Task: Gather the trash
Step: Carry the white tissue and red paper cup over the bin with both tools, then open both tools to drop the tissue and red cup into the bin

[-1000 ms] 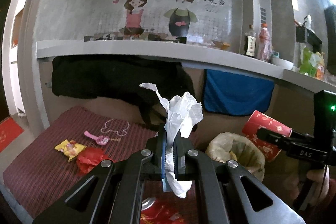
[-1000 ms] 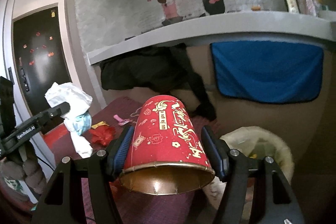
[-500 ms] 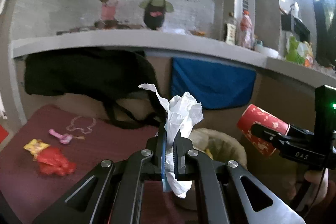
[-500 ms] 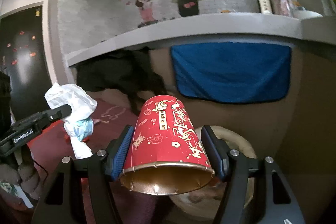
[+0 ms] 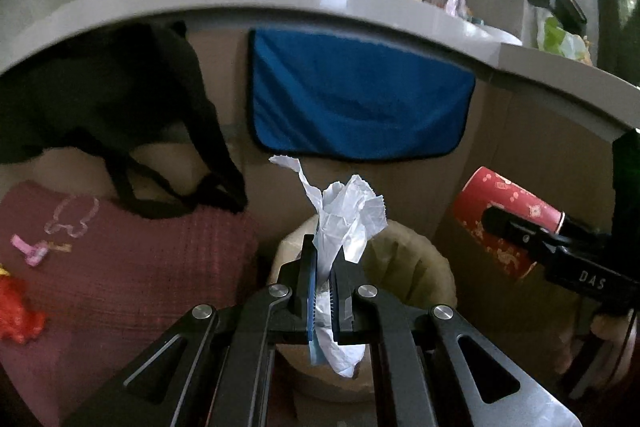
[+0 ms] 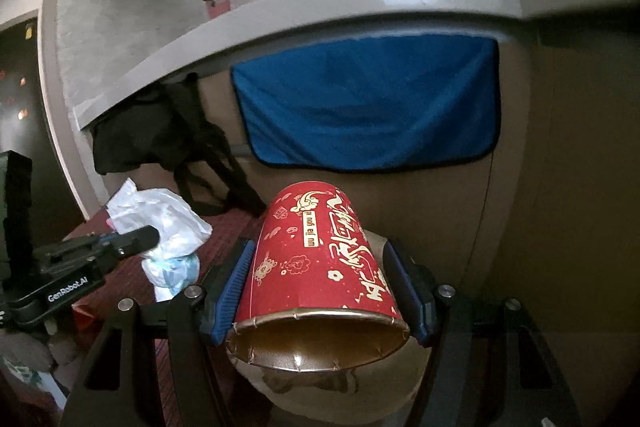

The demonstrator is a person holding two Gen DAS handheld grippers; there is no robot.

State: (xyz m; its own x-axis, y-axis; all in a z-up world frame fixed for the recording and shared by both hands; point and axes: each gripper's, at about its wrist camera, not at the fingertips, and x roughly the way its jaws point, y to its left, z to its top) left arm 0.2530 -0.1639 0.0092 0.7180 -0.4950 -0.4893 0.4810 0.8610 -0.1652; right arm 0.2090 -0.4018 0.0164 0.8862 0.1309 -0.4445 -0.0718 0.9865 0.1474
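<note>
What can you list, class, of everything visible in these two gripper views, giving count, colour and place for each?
crumpled tissue paper: one, white, pinched in left gripper.
printed paper cup: one, red and gold, lying sideways in right gripper.
bag-lined trash bin: one, beige, below both grippers.
hanging cloth: one, blue, under the counter.
bag with straps: one, black, beside the cloth.
knitted mat: one, maroon, left.
crinkled wrapper: one, red, on mat.
left gripper: black, shut.
right gripper: black, clamping cup.

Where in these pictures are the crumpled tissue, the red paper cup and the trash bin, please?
crumpled tissue (image 5: 347, 217), left wrist view, on its white upper wad.
red paper cup (image 6: 320, 255), right wrist view, on its printed side wall.
trash bin (image 5: 416, 263), left wrist view, on its bag-lined rim.
</note>
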